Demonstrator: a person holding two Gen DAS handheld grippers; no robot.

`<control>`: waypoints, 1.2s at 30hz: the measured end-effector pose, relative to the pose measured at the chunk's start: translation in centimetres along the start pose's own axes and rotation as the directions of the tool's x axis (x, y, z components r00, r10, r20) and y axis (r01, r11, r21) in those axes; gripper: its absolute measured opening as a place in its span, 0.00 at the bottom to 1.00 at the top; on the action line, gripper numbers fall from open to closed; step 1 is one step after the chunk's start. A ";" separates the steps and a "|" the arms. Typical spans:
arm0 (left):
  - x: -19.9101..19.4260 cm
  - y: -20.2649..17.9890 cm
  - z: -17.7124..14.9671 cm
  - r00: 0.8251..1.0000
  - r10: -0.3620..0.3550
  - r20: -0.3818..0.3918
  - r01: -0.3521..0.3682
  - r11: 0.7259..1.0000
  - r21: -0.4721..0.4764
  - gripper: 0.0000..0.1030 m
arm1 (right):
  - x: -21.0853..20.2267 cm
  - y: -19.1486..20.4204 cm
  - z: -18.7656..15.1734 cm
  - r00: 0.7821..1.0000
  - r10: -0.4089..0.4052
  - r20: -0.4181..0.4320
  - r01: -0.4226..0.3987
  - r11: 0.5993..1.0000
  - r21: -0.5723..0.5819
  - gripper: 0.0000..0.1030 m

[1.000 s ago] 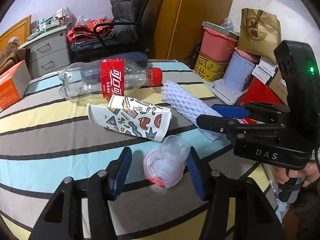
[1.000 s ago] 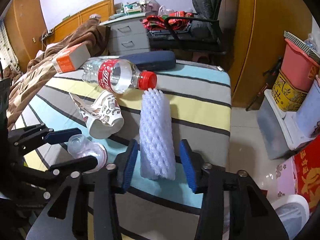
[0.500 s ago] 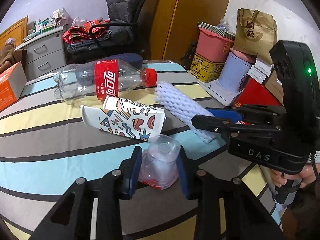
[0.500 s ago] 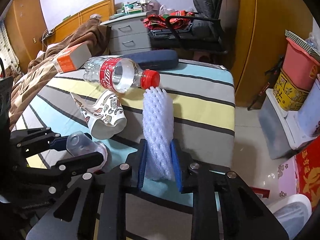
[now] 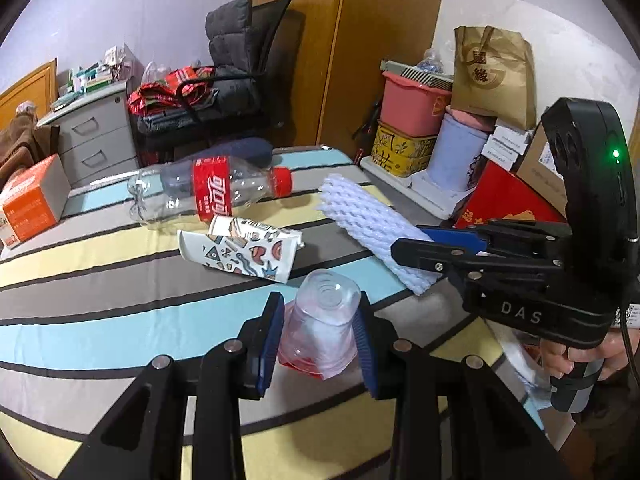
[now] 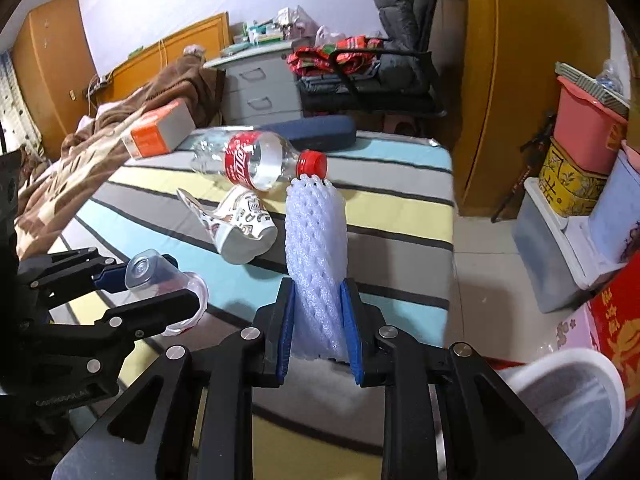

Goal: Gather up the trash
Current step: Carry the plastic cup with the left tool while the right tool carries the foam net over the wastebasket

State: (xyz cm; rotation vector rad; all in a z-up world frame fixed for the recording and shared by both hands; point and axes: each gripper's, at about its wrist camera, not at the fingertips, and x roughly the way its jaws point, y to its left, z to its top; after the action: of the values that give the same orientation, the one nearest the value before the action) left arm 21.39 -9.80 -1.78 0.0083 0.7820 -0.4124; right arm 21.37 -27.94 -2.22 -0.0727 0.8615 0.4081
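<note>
Both lifted: left tongs (image 5: 320,332) pinch one clear cup (image 5: 324,320), right tongs (image 6: 319,328) one foam sleeve (image 6: 316,264).

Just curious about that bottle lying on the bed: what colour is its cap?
The bottle's cap is red, matching its label; the right wrist view shows it best.

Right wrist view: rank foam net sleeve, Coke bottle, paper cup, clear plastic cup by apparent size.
1. foam net sleeve, though it is nearest the camera, held in the right gripper.
2. Coke bottle.
3. paper cup.
4. clear plastic cup, partly hidden by the left gripper.
</note>
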 end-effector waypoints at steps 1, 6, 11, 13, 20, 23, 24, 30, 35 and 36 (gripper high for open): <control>-0.4 -0.2 0.0 1.000 -0.001 0.006 0.001 1.000 0.006 0.35 | -0.4 0.0 -0.1 1.000 0.000 0.007 0.000 1.000 0.002 0.23; -2.2 -1.5 0.2 0.999 -0.034 0.035 0.034 0.999 0.019 0.35 | -2.5 -0.2 -0.7 0.999 -0.028 0.038 0.028 1.000 0.006 0.23; -3.6 -3.3 0.2 0.997 -0.057 0.055 0.055 0.998 0.044 0.35 | -4.9 -0.8 -1.6 0.996 -0.056 0.068 0.055 0.998 0.017 0.23; -4.2 -4.4 0.2 0.996 -0.068 0.065 0.064 0.996 0.061 0.35 | -5.7 -1.0 -2.1 0.995 -0.068 0.075 0.067 0.998 0.023 0.23; -5.4 -7.6 0.0 0.990 -0.108 0.085 0.098 0.989 0.110 0.35 | -7.9 -2.3 -3.7 0.988 -0.118 0.103 0.110 0.991 0.075 0.23; -5.7 -9.1 -0.1 0.989 -0.122 0.087 0.109 0.985 0.134 0.35 | -9.0 -2.9 -4.6 0.984 -0.139 0.114 0.128 0.987 0.098 0.23; -5.7 -9.6 -0.2 0.988 -0.128 0.084 0.115 0.983 0.141 0.35 | -9.4 -3.0 -5.0 0.982 -0.148 0.117 0.136 0.985 0.104 0.23; -5.5 -12.8 -0.3 0.983 -0.165 0.077 0.148 0.971 0.187 0.35 | -11.4 -4.6 -7.1 0.972 -0.203 0.119 0.183 0.969 0.164 0.23; -4.7 -15.5 -0.5 0.979 -0.199 0.054 0.182 0.958 0.223 0.35 | -12.3 -6.1 -8.9 0.963 -0.254 0.093 0.230 0.950 0.212 0.23; -4.6 -15.9 -0.6 0.978 -0.203 0.048 0.187 0.955 0.229 0.35 | -12.6 -6.2 -9.3 0.961 -0.260 0.089 0.236 0.947 0.219 0.23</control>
State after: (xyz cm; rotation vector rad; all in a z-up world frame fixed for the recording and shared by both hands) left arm 12.30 -22.72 3.20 0.1270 0.6648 -0.6836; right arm 9.76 -39.77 0.53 0.0347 0.7631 0.0834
